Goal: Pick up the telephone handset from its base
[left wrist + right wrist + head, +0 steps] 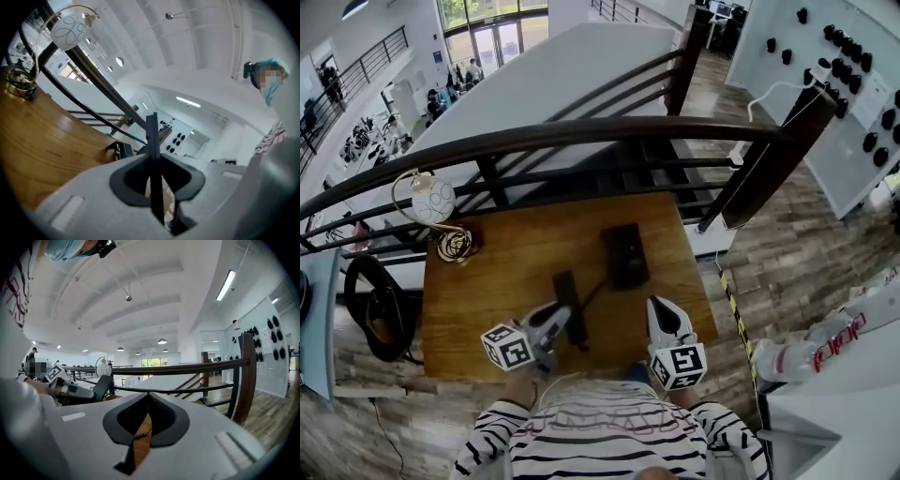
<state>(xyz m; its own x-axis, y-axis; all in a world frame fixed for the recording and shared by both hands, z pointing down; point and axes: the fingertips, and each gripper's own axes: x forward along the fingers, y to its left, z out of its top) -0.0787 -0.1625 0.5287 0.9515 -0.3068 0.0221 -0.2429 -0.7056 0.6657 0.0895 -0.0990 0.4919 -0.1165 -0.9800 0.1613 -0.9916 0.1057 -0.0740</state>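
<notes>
While the left gripper (561, 317) clamps the black telephone handset (565, 286) between its jaws, the handset is off the telephone base (625, 255) — left of it and nearer the person in the striped top (609, 436), as the head view shows above a wooden table (487, 281). A thin cord (592, 295) runs between handset and base. The right gripper (661, 309), just right of the base and on the person's side of it, is clenched on nothing. Its own view shows the two jaws meeting, with only tabletop and a strand of cord beyond them. That view also catches the left gripper and handset from the side. The left gripper view alone shows the handset edge-on — a dark blade standing up between the pads. Only the head view shows the base itself. A globe lamp (433, 200) stands well left of the base at the table's corner, and a dark railing (581, 136) curves past beyond the base.
</notes>
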